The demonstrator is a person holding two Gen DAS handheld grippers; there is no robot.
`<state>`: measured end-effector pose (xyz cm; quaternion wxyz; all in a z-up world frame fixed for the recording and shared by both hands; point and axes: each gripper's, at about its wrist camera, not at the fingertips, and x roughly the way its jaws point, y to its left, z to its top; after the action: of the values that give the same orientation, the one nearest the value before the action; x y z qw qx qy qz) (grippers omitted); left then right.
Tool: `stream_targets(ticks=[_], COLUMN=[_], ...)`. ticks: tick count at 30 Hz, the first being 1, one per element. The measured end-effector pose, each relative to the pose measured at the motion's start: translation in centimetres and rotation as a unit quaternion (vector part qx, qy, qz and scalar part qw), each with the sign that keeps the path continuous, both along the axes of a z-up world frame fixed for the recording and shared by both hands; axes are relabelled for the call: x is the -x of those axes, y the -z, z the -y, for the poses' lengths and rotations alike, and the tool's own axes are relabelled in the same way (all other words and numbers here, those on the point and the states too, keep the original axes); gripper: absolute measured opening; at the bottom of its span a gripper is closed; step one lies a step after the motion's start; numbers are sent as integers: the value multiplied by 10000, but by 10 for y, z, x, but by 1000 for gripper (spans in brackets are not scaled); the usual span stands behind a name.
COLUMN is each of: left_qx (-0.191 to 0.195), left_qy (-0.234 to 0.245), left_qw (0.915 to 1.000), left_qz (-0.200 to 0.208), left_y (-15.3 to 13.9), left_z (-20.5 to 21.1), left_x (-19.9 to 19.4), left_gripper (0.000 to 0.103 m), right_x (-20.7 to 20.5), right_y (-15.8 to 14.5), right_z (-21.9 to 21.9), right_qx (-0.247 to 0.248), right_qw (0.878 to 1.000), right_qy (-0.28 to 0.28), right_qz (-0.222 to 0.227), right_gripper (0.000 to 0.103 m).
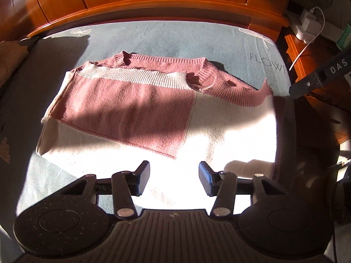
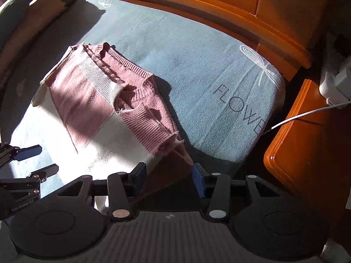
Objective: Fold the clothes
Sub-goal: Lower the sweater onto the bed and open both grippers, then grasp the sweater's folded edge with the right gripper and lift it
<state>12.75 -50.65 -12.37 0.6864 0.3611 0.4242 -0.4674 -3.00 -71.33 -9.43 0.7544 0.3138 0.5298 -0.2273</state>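
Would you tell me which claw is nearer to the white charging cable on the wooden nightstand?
Right. The right claw hangs over the sweater's edge on the side toward the cable; the left claw is farther, over the sweater's white part.

Left gripper (image 1: 174, 178) angled steeply down, jaws apart, nothing between pads. Right gripper (image 2: 169, 176) likewise steeply down, jaws parted (gap in shadow, pad contact unclear). Left gripper also visible at lower left of right wrist view.
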Motion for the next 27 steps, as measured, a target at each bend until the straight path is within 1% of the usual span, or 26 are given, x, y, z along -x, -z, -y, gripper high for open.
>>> stream_targets(ticks=[3, 5, 6, 10, 12, 14, 16, 18, 20, 22, 25, 27], left_qx=[27, -8, 5, 90, 214, 353, 509, 646, 726, 760, 803, 813], left_qy=[122, 298, 395, 764, 843, 875, 920, 1002, 1037, 1014, 1012, 1014], left_qw=[9999, 9995, 9992, 9969, 9962, 9955, 9944, 9929, 9919, 9918, 9913, 9911], left_qz=[-84, -69, -92, -139, -103, -91, -92, -49, -49, -147, -244, -276], left_y=[4, 7, 7, 9, 8, 9, 12, 16, 21, 25, 28, 31], left_z=[-11, -19, -22, -32, -32, -31, -26, -18, -10, -2, 3, 5], left_x=[19, 34, 41, 67, 73, 77, 78, 81, 83, 85, 87, 89], left_gripper=[53, 53, 53, 53, 55, 57, 57, 57, 57, 57, 57, 57], right_x=[12, 21, 25, 41, 47, 54, 60, 68, 76, 85, 89, 86], right_y=[-2, -4, -6, -9, -3, 10, 29, 51, 76, 100, 123, 131], right_z=[-6, -10, -12, -16, -11, -4, 6, 16, 25, 32, 37, 38], right_qx=[-191, -320, -349, -464, -652, -942, -1294, -1674, -2067, -2449, -2852, -2932], right_qw=[9995, 9984, 9978, 9947, 9904, 9829, 9716, 9562, 9362, 9111, 8818, 8739], right_qy=[208, 356, 414, 552, 711, 969, 1318, 1717, 2141, 2551, 2826, 2869], right_qz=[136, 300, 370, 734, 990, 1247, 1479, 1676, 1868, 2118, 2474, 2609], right_gripper=[51, 53, 55, 57, 62, 64, 64, 65, 65, 65, 65, 65])
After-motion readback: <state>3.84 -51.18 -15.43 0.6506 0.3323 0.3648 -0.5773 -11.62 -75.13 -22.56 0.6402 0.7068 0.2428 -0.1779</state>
